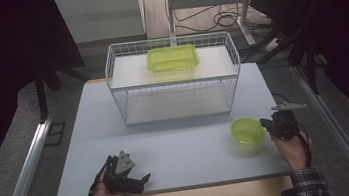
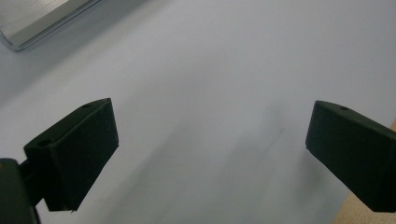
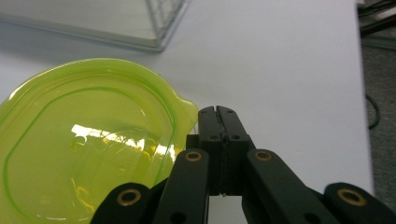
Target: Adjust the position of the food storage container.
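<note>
A round, translucent green container (image 1: 247,130) lies on the white table (image 1: 178,148) at the right. Seen large in the right gripper view, the container (image 3: 84,140) has a small tab on its rim pointing at my right gripper (image 3: 217,109). This gripper (image 1: 265,123) is shut, with its tips right beside the tab and nothing visibly between the jaws. My left gripper (image 1: 144,178) rests low near the table's front edge. In its own view the left gripper (image 2: 210,140) is wide open over bare table.
A white wire rack (image 1: 176,83) stands at the middle back of the table, with a rectangular green container (image 1: 172,58) on its upper shelf. Its corner (image 3: 163,28) lies just beyond the round container. Metal rails (image 1: 25,171) run along the floor beside the table.
</note>
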Action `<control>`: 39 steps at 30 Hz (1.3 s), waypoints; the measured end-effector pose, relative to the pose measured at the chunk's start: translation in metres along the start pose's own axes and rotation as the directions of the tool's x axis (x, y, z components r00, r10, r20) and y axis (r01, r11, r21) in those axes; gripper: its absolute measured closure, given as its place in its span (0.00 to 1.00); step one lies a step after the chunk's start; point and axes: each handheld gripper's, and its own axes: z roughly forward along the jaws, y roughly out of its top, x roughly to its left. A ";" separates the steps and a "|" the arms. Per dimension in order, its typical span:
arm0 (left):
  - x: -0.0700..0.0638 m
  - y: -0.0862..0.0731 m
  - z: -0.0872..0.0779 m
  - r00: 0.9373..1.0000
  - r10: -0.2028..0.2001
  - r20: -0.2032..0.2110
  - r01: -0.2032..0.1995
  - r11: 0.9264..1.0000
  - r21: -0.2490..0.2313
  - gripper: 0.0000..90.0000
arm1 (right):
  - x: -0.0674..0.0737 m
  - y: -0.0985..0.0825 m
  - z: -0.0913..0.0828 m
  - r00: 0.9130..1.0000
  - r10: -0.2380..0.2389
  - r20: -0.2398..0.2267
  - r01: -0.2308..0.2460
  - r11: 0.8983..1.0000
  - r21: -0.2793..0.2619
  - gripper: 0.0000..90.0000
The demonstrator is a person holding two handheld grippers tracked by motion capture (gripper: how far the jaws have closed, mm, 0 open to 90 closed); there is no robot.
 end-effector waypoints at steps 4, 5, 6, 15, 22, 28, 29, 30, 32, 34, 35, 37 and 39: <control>0.000 0.000 0.000 1.000 0.001 0.000 -0.001 1.000 0.001 0.02 | 0.015 0.001 0.001 0.999 -0.001 -0.032 0.002 1.000 0.012 0.99; 0.000 0.000 0.000 1.000 0.002 0.000 -0.002 1.000 0.002 0.03 | 0.018 0.001 0.002 0.999 0.000 -0.042 0.000 1.000 0.015 0.99; 0.000 0.000 0.000 1.000 0.002 0.000 -0.002 1.000 0.002 0.02 | 0.018 0.001 0.002 0.999 0.000 -0.042 0.000 1.000 0.015 0.99; -0.001 0.000 0.000 1.000 0.005 0.001 -0.005 1.000 0.001 0.03 | 0.035 0.002 0.003 0.997 -0.041 -0.064 0.041 0.999 0.009 0.97; -0.001 0.000 0.000 1.000 0.010 -0.003 -0.010 1.000 0.001 0.03 | 0.031 -0.010 -0.004 0.997 -0.058 -0.043 0.060 0.997 0.050 0.99; -0.001 0.000 0.000 1.000 0.015 -0.004 -0.015 1.000 0.003 0.03 | 0.033 -0.019 -0.003 0.992 -0.041 -0.120 0.052 0.994 0.092 0.99; -0.001 0.000 0.000 1.000 0.016 -0.005 -0.016 1.000 0.002 0.03 | 0.035 -0.019 -0.001 0.989 -0.038 -0.143 0.053 0.994 0.098 0.99; -0.001 0.000 0.000 1.000 0.016 -0.005 -0.016 1.000 0.002 0.03 | 0.036 -0.019 0.001 0.987 -0.042 -0.152 0.058 0.993 0.102 0.99; -0.001 0.000 0.000 1.000 0.012 -0.006 -0.012 1.000 0.000 0.03 | 0.037 -0.020 0.002 0.986 -0.042 -0.164 0.060 0.993 0.104 0.99; -0.001 0.000 0.000 1.000 0.011 -0.006 -0.011 1.000 0.001 0.03 | 0.040 -0.020 0.005 0.979 -0.030 -0.200 0.052 0.993 0.107 0.99; -0.001 0.000 0.000 1.000 0.012 -0.006 -0.012 1.000 0.001 0.03 | 0.040 -0.020 0.005 0.979 -0.030 -0.200 0.052 0.993 0.107 0.99; -0.001 0.000 0.000 1.000 0.012 -0.005 -0.012 1.000 0.004 0.03 | 0.043 -0.019 0.006 0.977 -0.035 -0.209 0.059 0.992 0.108 0.99; -0.001 0.000 0.000 1.000 0.015 -0.005 -0.015 1.000 0.004 0.03 | 0.047 -0.018 0.009 0.969 -0.029 -0.244 0.057 0.993 0.107 0.99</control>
